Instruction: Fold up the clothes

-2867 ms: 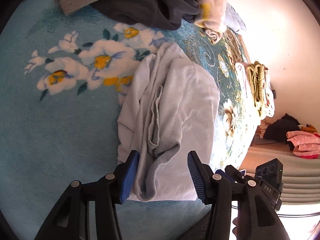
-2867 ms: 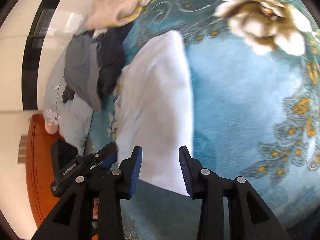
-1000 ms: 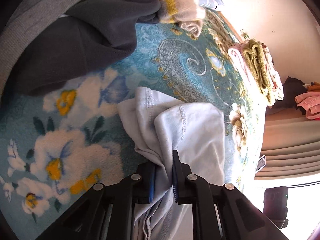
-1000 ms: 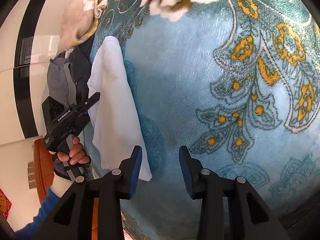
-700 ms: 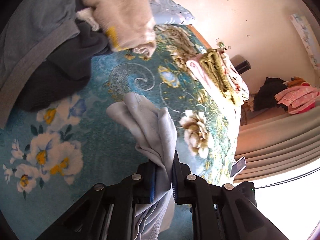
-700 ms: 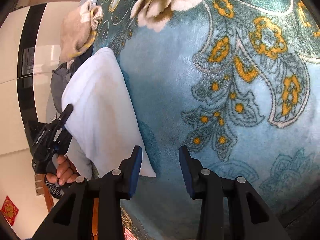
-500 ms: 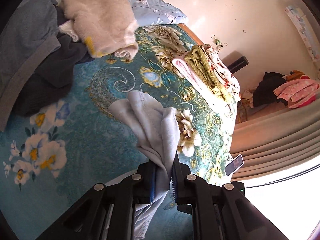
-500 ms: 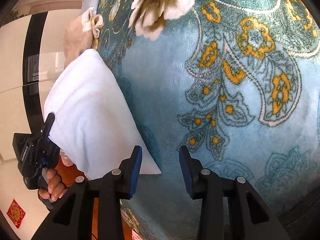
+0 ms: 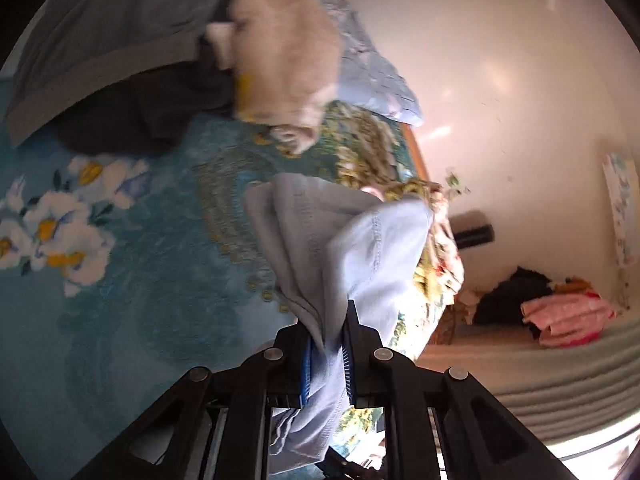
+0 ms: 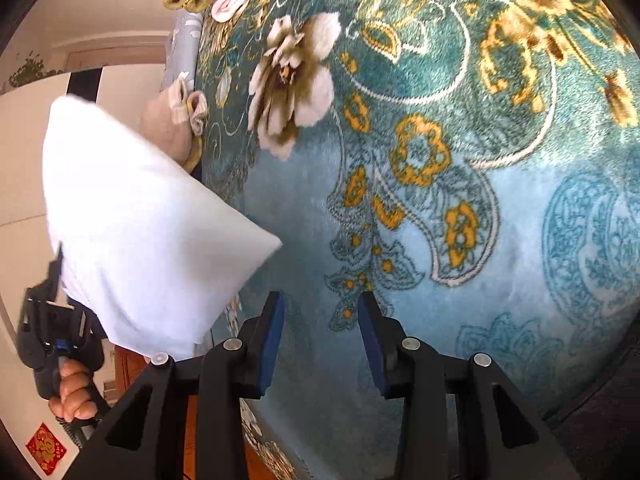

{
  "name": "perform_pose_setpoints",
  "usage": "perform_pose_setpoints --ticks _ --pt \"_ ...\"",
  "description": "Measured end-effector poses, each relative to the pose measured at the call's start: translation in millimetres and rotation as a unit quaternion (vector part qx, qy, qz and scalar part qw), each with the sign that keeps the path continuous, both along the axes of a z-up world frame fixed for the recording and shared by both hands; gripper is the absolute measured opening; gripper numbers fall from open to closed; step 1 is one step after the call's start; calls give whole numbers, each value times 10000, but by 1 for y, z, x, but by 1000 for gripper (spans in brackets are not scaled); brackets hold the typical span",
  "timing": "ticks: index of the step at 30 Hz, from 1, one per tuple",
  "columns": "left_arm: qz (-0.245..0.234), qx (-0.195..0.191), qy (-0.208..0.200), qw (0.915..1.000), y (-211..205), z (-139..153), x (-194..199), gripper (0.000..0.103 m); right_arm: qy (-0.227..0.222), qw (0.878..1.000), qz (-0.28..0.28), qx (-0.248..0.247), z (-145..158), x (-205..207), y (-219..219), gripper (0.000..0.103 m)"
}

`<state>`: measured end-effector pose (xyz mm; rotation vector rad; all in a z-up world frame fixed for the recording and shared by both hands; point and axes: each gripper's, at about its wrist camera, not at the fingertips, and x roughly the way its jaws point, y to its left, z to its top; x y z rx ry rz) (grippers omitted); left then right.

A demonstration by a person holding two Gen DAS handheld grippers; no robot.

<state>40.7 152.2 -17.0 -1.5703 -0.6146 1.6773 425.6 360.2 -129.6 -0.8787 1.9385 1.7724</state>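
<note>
Left gripper (image 9: 326, 354), clamped on the folded shirt (image 9: 344, 248), has lifted it off the bed (image 10: 400, 200), heading for stacking; right gripper (image 10: 320, 340) half-open, empty.

No readable text, label, brand or number anywhere.
</note>
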Motion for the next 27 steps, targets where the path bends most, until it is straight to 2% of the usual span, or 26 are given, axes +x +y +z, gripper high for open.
perform_pose_setpoints --ticks 2,4,7,16,21,22,27 --pt "567 -294 -430 9970 -31 -41 -17 13 -38 10000 -40 -14 -3 0 1 40" --pt "1113 -571 -759 9892 -60 -74 -29 14 -77 10000 28 -24 -5 -6 -1 40" --pt "1516 -577 -1065 9810 -89 -101 -37 13 -119 9996 268 -27 -9 -21 -5 40" --pt "1356 -476 -1167 9827 -93 -118 -47 13 -32 9959 895 158 -19 -96 -9 40" --pt "1352 -351 -1397 9803 -98 -126 -50 13 -119 9972 707 207 -28 -127 4 40" --pt "1338 -347 -1403 9804 -98 -127 -50 13 -169 9978 612 213 -31 -131 7 45" --pt "1335 -366 -1468 9794 -95 -132 -52 13 -138 9996 258 51 -40 -136 13 49"
